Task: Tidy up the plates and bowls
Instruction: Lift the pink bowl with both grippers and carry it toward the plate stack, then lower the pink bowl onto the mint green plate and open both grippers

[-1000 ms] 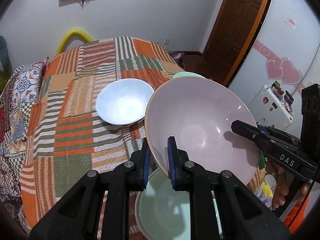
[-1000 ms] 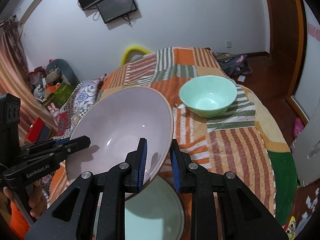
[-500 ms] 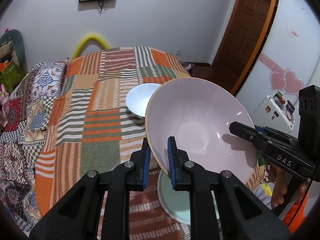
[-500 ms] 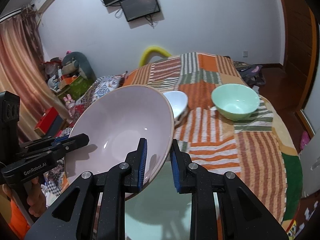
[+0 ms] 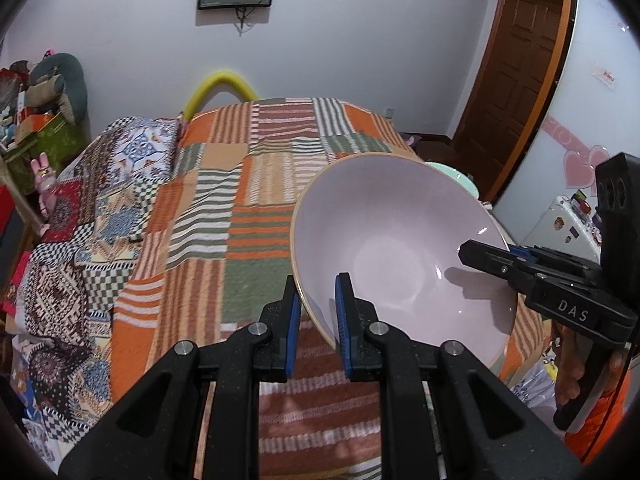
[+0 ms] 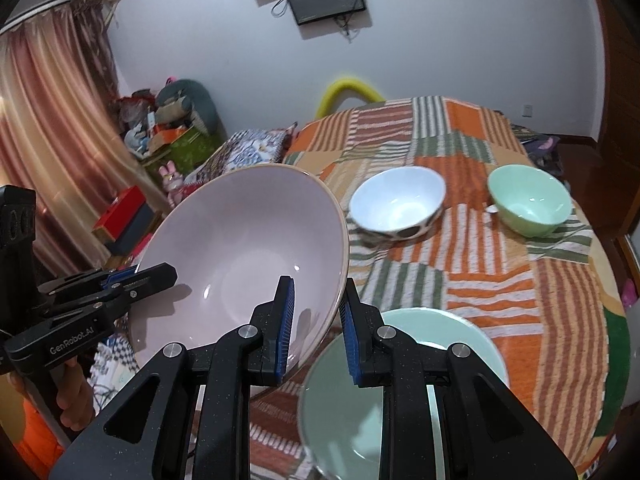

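The large pink bowl, with nothing in it, hangs tilted above the patchwork cloth. The left gripper pinches its rim at nine o'clock, the right gripper at three o'clock, each claw nearly closed on the thin wall. Below the right gripper lies a pale green plate, bare. At one o'clock from it sits a white bowl, then a green bowl, both holding nothing.
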Motion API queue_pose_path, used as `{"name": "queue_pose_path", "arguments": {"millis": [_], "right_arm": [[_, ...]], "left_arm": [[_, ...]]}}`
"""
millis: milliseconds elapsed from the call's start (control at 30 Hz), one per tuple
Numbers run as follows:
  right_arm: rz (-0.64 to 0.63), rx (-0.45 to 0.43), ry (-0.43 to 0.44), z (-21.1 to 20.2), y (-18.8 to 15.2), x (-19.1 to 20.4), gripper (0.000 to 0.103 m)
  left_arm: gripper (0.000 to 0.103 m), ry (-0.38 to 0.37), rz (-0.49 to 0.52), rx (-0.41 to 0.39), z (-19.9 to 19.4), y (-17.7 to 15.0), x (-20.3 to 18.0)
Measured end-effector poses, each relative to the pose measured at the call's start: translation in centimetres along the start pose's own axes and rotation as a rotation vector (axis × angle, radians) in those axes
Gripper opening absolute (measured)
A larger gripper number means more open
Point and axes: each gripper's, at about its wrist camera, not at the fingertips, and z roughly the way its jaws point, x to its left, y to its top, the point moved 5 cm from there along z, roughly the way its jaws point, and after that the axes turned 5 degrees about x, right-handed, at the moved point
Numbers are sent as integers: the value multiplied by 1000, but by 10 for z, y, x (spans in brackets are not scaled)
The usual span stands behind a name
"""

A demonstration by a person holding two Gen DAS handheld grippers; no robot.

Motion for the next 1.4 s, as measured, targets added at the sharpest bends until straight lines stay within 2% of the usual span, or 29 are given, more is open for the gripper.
{"name": "queue_pose_path", "arguments": {"millis": [567, 1100, 1400], "right_arm": [[-54, 136, 31, 52, -26, 38, 21], [-49, 289, 34, 96, -56, 36, 21], [-37, 339, 30, 110, -66, 31, 21]], "left_arm": [[16, 35, -95, 90, 21, -47, 55], [16, 27, -157, 205, 63, -80, 77], [16, 29, -172, 263, 83, -92, 81]]}}
